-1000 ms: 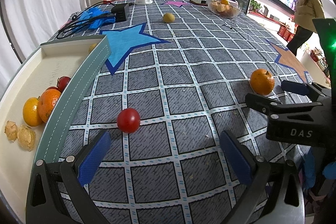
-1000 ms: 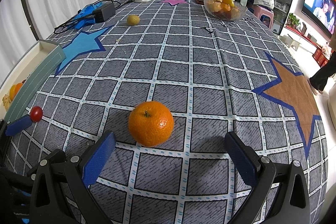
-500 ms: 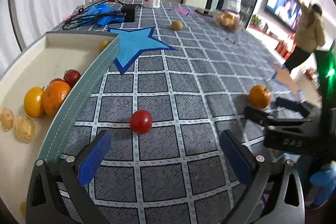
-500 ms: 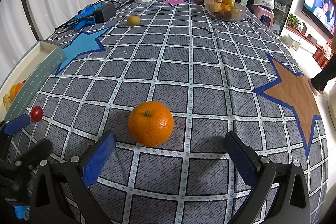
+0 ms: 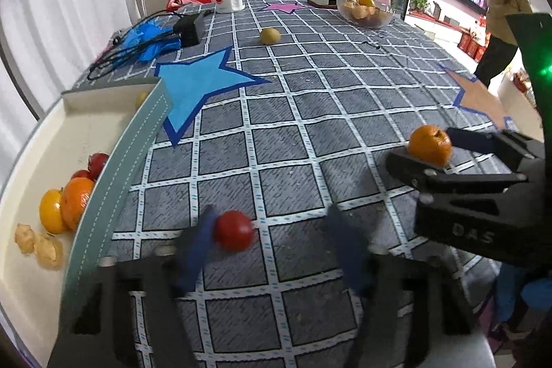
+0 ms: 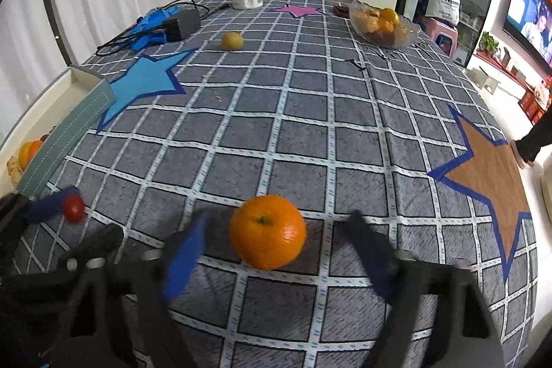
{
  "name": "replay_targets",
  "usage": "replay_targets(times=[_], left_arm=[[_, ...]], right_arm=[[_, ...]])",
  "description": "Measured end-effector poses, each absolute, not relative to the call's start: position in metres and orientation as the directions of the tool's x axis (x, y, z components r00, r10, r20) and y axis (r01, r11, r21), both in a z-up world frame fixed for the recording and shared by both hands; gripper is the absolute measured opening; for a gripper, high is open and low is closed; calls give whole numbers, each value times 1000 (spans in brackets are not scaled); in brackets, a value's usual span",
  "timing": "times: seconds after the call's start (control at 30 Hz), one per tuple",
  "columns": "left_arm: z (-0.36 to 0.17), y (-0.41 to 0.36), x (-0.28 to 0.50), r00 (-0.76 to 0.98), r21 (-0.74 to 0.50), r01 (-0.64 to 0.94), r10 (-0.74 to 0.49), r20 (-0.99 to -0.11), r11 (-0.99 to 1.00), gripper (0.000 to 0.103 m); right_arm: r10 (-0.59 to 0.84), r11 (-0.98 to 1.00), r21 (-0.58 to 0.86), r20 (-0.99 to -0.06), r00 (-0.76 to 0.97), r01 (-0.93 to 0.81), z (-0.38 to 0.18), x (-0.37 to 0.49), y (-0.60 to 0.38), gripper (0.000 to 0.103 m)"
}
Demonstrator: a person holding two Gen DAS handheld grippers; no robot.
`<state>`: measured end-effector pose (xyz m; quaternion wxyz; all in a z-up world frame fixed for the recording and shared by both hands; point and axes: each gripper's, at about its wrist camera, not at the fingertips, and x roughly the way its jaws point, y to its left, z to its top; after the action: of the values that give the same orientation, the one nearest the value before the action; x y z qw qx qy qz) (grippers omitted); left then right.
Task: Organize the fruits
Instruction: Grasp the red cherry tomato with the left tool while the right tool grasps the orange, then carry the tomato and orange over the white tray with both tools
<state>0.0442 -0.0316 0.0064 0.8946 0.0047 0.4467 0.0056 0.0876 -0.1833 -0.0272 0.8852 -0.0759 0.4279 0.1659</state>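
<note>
While my left gripper (image 5: pixel 272 244) gapes around the red tomato (image 5: pixel 234 230) — left pad touching it, not clamped — my right gripper (image 6: pixel 276 250) brackets the orange (image 6: pixel 267 231). Both jaws wide, holding nothing.

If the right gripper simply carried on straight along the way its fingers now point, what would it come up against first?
Most likely the orange. It sits on the tablecloth directly ahead of the right gripper, between the open, motion-blurred blue fingers, slightly left of centre. Exact depth is hard to judge through the fisheye.

Bright room, fisheye edges, fingers (image 5: pixel 193 250) motion-blurred.
</note>
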Motion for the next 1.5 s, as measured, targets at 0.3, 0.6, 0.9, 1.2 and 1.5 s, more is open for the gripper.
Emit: replay_targets(times=[0.3,0.6,0.9,1.2,1.5], left_arm=[[14,-28,30,617,20,-12,23,-786,1000,21],[46,-16,4,682,-1,1,-1,-732,1000,22],[68,38,-18,721,4,-86,65,-690,996,22],[66,118,-30,700,14,-256,195,-687,967,22],[47,155,-29,667,11,-319,233,-708,948,22]], right_arm=[[294,926,80,-768,569,-370,-18,79,-188,39],[339,906,102,-754,562,-410,3,61,-171,39],[424,852,125,-734,531,-508,27,45,-115,39],[497,766,130,-741,452,-629,38,38,-32,39],[514,725,141,-762,393,-674,31,43,17,39]])
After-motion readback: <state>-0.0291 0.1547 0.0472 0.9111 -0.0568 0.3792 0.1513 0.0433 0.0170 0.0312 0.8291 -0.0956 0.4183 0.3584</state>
